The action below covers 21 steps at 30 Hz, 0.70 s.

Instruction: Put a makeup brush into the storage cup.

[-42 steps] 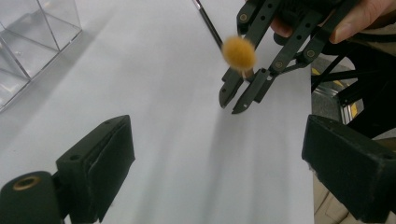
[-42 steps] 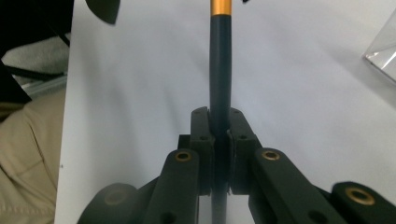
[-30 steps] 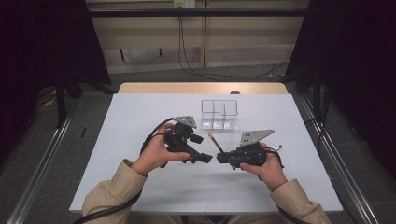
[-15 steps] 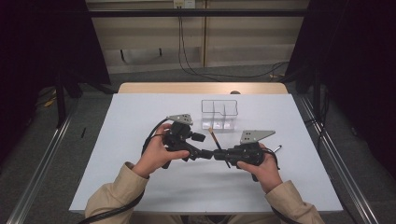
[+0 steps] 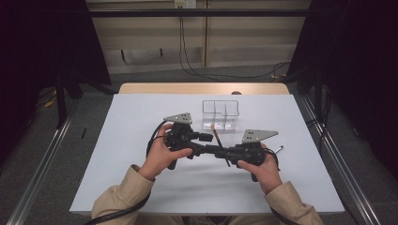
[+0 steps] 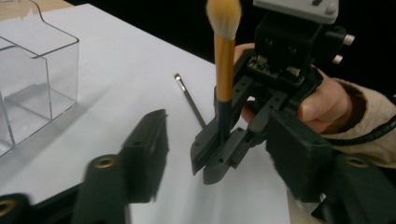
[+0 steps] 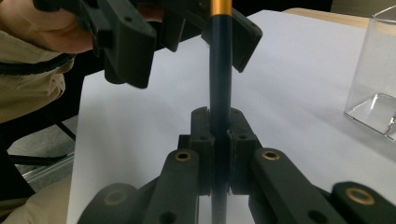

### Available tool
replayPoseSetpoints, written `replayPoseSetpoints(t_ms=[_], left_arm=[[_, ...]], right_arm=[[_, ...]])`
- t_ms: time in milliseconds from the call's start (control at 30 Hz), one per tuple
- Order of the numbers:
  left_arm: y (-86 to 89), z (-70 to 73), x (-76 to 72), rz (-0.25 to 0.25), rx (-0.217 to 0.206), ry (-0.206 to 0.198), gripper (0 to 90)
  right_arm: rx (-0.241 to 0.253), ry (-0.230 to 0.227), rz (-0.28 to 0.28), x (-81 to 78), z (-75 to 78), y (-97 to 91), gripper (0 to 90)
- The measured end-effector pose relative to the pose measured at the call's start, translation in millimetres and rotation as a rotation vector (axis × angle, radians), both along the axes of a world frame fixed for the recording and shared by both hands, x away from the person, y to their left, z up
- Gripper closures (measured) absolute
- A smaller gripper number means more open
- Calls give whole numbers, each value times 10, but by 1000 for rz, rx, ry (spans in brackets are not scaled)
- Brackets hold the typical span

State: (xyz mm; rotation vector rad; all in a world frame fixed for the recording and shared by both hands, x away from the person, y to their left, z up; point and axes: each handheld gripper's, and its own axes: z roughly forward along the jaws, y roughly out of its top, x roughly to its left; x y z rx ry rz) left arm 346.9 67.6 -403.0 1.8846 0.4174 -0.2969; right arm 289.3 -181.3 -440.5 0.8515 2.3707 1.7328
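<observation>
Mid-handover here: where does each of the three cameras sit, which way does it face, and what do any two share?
High view: above the person's side, facing forward and down on the white table; both forearms show.
Left gripper view: rides the left gripper, facing the right gripper, which clamps the gold-and-black makeup brush.
Right gripper view: rides the right gripper, facing the left gripper's jaws, which have just been closing around the brush.
Shared: brush, clear plastic compartment box.

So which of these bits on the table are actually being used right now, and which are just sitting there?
In use:
- makeup brush, clamped in the right gripper
- left gripper, its jaws just closing around the brush handle, not yet pressing on it
- clear organizer box, probably where it goes

Lying about:
- thin metal-tipped stick on the white table
</observation>
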Motion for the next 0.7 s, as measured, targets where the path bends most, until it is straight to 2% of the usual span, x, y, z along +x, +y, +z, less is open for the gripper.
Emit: replayPoseSetpoints(t_ms=[167, 300, 367, 433, 700], left_arm=[[-31, 10, -16, 7, -16, -14, 497], [-52, 14, -27, 13, -12, -25, 563], [-59, 17, -30, 14, -17, -3, 616], [-69, 14, -33, 16, -16, 1, 645], [-92, 0, -44, 27, -14, -9, 724]], right_arm=[[2, -6, -9, -3, 8, 10, 840], [5, -6, -18, -2, 10, 20, 840], [2, -11, -27, -4, 11, 25, 840], [2, -15, -36, -6, 9, 31, 840], [15, -10, -44, -5, 13, 64, 840]])
